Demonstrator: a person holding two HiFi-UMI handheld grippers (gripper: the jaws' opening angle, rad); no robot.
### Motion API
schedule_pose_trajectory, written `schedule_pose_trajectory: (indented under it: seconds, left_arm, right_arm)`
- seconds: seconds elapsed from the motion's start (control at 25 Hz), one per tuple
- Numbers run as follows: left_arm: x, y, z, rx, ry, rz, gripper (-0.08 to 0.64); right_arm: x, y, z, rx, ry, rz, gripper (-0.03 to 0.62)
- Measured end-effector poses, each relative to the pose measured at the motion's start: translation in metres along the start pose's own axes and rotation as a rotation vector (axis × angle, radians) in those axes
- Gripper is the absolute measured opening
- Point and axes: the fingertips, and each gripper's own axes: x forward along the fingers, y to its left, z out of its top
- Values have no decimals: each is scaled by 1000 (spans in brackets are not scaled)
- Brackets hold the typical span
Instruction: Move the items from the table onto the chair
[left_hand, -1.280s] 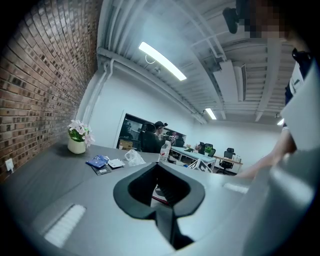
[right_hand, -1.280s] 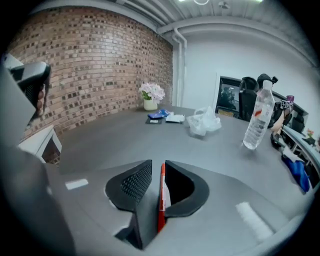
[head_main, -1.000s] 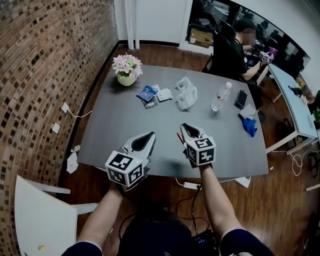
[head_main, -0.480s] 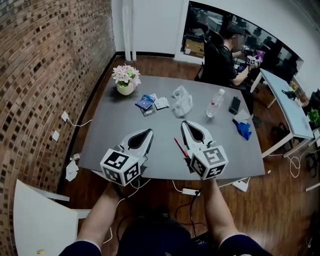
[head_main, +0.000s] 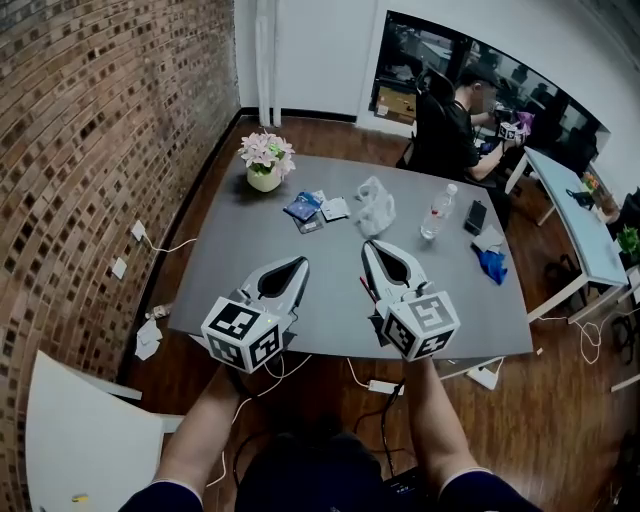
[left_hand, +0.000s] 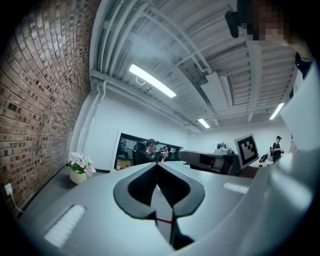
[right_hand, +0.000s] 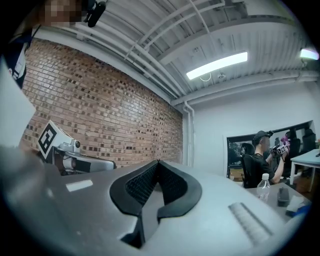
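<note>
Head view | my left claw (head_main: 298, 263) and right claw (head_main: 371, 246) pinched together, empty, likely staged before reaching | bottle (head_main: 435, 212) well ahead of right claw | chair (head_main: 80, 440) behind left claw

Bright ceiling strip lights (right_hand: 216, 65), even light, fisheye-curved edges, dark corners

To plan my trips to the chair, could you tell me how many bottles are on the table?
1: the bottle stands upright toward the table's far right, between the plastic bag and the dark phone. No other shows.
</note>
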Motion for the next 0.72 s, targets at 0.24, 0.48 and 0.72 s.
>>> schedule_pose_trajectory:
  seconds: [0.24,0.48,0.72]
  left_arm:
    - [-44,18,18,17,-43,109,12]
    - [-115,30,31,43,-92,327,12]
    - [-184,15,26,57,-112,497,12]
  right_arm:
    - [18,47,12,-2,-17,124,2]
    - [32,114,23,-2,-52,346,2]
    - [22,175,16,4,-47,508,2]
